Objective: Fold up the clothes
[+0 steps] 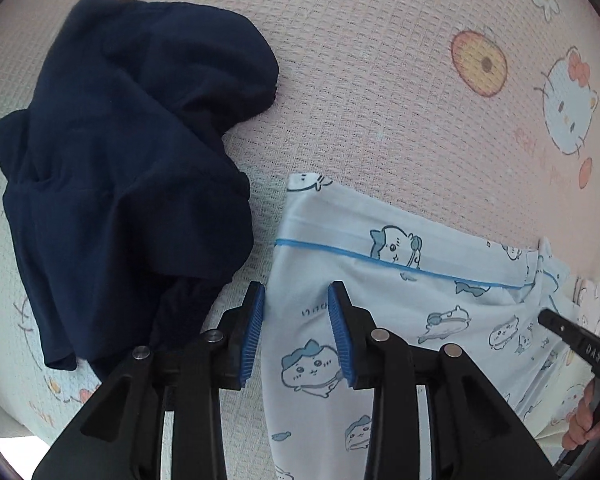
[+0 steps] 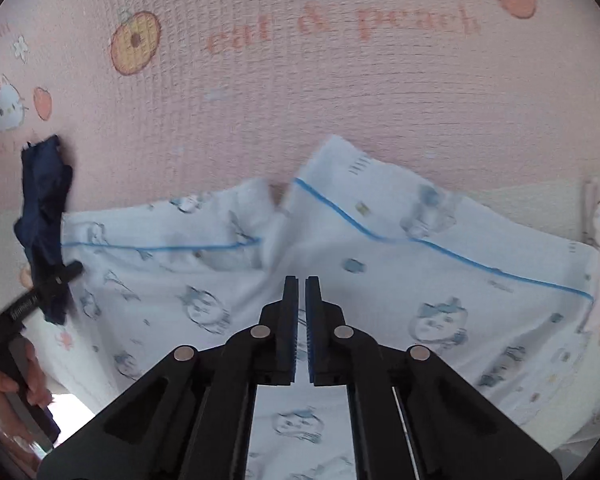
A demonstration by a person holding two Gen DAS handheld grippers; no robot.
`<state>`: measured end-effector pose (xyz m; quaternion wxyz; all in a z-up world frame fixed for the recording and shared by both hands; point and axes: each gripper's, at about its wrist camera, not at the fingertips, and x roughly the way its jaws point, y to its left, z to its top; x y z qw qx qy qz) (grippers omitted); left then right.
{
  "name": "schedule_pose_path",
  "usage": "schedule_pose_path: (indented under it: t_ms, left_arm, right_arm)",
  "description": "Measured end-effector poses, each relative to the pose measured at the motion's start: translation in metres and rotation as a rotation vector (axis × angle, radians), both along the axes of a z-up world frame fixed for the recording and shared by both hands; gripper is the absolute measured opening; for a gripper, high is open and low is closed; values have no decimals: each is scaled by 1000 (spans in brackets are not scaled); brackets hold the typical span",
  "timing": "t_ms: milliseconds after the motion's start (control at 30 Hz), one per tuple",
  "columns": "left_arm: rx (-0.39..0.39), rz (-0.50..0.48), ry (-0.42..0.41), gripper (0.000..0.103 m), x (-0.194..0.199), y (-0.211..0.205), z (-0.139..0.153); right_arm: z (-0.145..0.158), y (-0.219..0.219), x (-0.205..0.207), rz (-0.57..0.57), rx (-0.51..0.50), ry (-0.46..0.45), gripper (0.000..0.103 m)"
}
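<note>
**A:** Where's the clothing sitting right now?

**B:** The pale blue printed garment (image 2: 380,292) lies spread on the pink bedspread (image 2: 300,92), two blue-piped ends pointing away with a small gap between them — shorts or pyjama bottoms by the look, though I can't be sure. It's rumpled in the middle, not squared off.

**A:** And the dark one?

**B:** The navy garment (image 1: 124,184) sits in a loose heap just beside the pale one's left edge, apart from it. No neat edges on it at all.

**A:** The grippers?

**B:** The left gripper (image 1: 296,332) hovers over the pale garment's left edge with its jaws wide and nothing between them. The right gripper (image 2: 302,320) is over the middle of the same garment, jaws drawn nearly together; whether cloth is pinched there I can't tell, since the view is blurred.

**A:** So how far along?

**B:** Judging by how things lie, neither piece is in a finished fold — the pale one is flat but creased, the navy one crumpled. The spread could suit either laying out or mid-fold.
</note>
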<state>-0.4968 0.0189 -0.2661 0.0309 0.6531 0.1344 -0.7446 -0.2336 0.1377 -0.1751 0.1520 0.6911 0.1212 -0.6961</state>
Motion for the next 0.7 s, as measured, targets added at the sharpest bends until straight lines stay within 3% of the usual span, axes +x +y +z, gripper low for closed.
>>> schedule_pose_path:
  t_ms: [67,167,200,267,300,367,500,533,567,600,700]
  left_arm:
    - [18,29,2,37,1,-6,-1]
    - [37,50,9,38,7,-12,2]
    - [30,47,11,39,9,-12,2]
    - [23,42,7,40,13,-14,2]
    - [20,40,3,40,15,-14,2]
    - [17,45,-4,40,20,-15,1]
    - [8,68,-1,40,28,-14,2]
    - [4,76,2,40,30,-14,3]
    - [4,86,5,40,31,-14,4]
    - [13,100,7,40,31,-13,5]
    - [41,138,15,40,31,-13,7]
  right_arm:
    - [-1,10,1,-12,28,-3,1]
    - [0,-2,-2,-22,-26,-34,5]
    - [0,-6,-3,-26,-45,-45,10]
    - [0,-15,-5,-33,-82,-66,37]
    - [0,-19,-6,-36,-100,-76,39]
    - [-9,-31,-9,-65,-99,-99,40]
    - [-25,-28,-14,-252,-31,-116,40]
    - [-23,-31,-12,-255,-13,-102,37]
    - [-21,-35,-10,-256,4,-88,18]
    - [-19,-39,-7,-237,0,-81,11]
    - [-13,-39,-1,-199,-25,-80,5]
